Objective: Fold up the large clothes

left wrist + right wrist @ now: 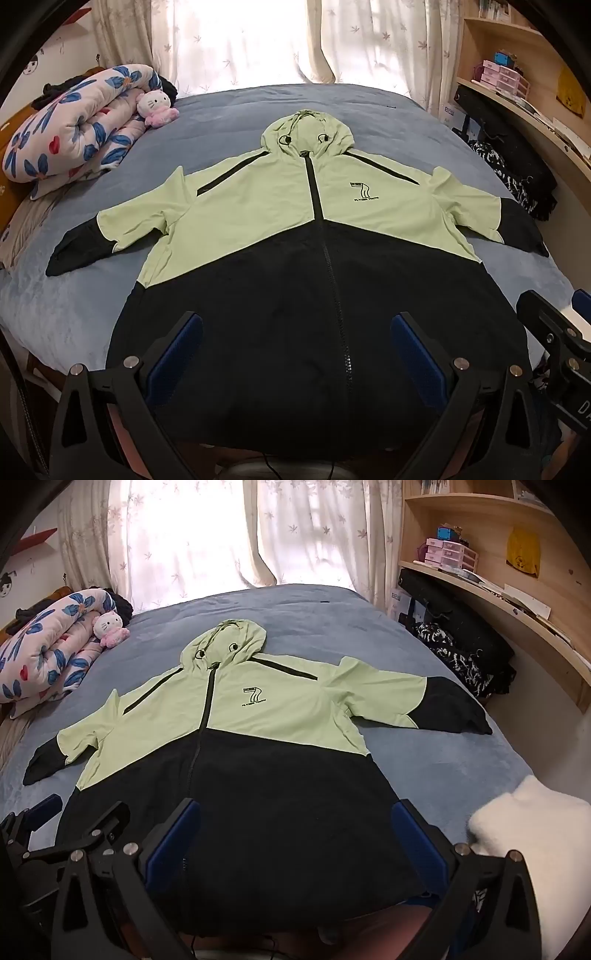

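Note:
A light green and black hooded jacket [306, 229] lies flat, front up and zipped, on the blue-grey bed [229, 122], sleeves spread to both sides and hood toward the window. It also shows in the right wrist view [243, 738]. My left gripper [295, 332] is open and empty above the jacket's black hem. My right gripper [295, 819] is open and empty above the hem's right half. The right gripper [554, 328] shows at the right edge of the left wrist view; the left gripper [70, 819] shows at the lower left of the right wrist view.
A rolled floral quilt [74, 122] and a pink plush cat [157, 109] lie at the bed's far left. A wooden shelf and desk [491, 587] with dark clothes [454, 653] stand right of the bed. A white fluffy item [532, 834] lies at the near right.

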